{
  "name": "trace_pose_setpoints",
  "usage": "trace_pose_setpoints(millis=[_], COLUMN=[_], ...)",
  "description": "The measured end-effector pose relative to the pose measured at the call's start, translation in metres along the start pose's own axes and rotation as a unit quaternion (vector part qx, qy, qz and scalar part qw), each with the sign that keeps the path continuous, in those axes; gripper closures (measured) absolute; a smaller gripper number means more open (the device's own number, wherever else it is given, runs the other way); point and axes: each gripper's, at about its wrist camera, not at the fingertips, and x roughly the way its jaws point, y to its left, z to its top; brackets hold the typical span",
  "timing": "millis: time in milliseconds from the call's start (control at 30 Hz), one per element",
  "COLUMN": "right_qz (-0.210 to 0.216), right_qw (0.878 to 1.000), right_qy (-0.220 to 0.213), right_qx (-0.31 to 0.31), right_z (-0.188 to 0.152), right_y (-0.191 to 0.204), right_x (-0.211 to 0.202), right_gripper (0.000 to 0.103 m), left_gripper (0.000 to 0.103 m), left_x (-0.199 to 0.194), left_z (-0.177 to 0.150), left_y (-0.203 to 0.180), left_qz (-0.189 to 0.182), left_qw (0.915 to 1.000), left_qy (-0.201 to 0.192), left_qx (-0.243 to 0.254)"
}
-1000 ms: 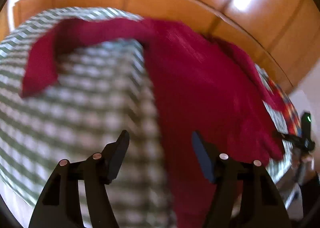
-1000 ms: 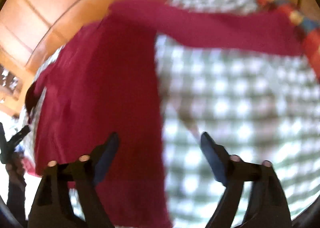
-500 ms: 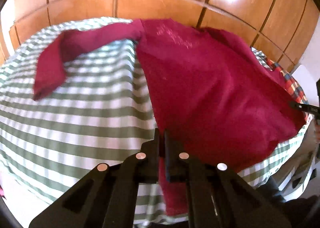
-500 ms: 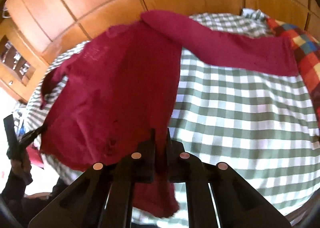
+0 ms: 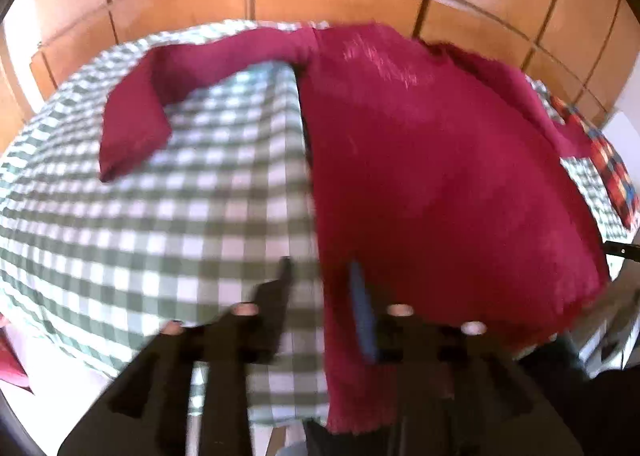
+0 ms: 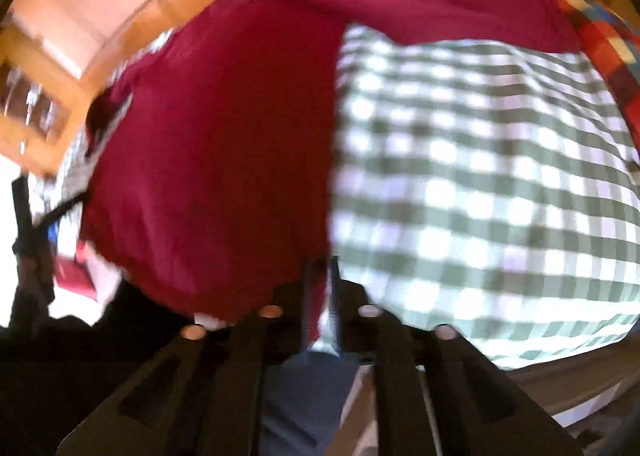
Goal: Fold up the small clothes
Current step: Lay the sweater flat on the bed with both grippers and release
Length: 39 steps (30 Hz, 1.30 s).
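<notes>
One red sweater (image 5: 432, 176) lies on a checked table (image 5: 160, 224); two claws, left (image 5: 320, 296) and right (image 6: 320, 288), are spreading at its hem, pads apart.

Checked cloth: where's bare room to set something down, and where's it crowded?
Free: the checked cloth left of the red top's body, below its bent sleeve. Also the stretch right of the body, under the other sleeve and inside the plaid fabric. Crowded: the middle under the top and the near hem, where the left tool and right tool are opening.
</notes>
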Motion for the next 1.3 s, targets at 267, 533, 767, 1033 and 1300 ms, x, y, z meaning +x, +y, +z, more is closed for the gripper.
trace_pose_setpoints(millis=[267, 533, 767, 1033, 1300], right_qz=[-0.036, -0.057, -0.155, -0.364, -0.393], right_qw=[0.975, 0.918, 0.928, 0.884, 0.883], right_qy=[-0.108, -0.169, -0.153, -0.242, -0.167], right_qx=[0.191, 0.353, 0.302, 0.164, 0.192], right_z=[0.056, 0.126, 0.180, 0.173, 0.184], right_y=[-0.088, -0.176, -0.174, -0.146, -0.193], right_x=[-0.005, 0.014, 0.023, -0.062, -0.018], right_gripper=[0.044, 0.044, 0.097, 0.097, 0.097], left_gripper=[0.062, 0.058, 0.052, 0.050, 0.047], left_x=[0.018, 0.046, 0.058, 0.061, 0.062], left_z=[0.035, 0.041, 0.032, 0.033, 0.034], left_y=[-0.053, -0.134, -0.168, -0.163, -0.156], left_qz=[-0.030, -0.074, -0.078, -0.106, -0.118], left_qw=[0.9987, 0.9924, 0.9876, 0.9881, 0.9883], left_qy=[-0.038, -0.018, 0.001, 0.012, 0.018], left_qx=[0.016, 0.097, 0.136, 0.111, 0.095])
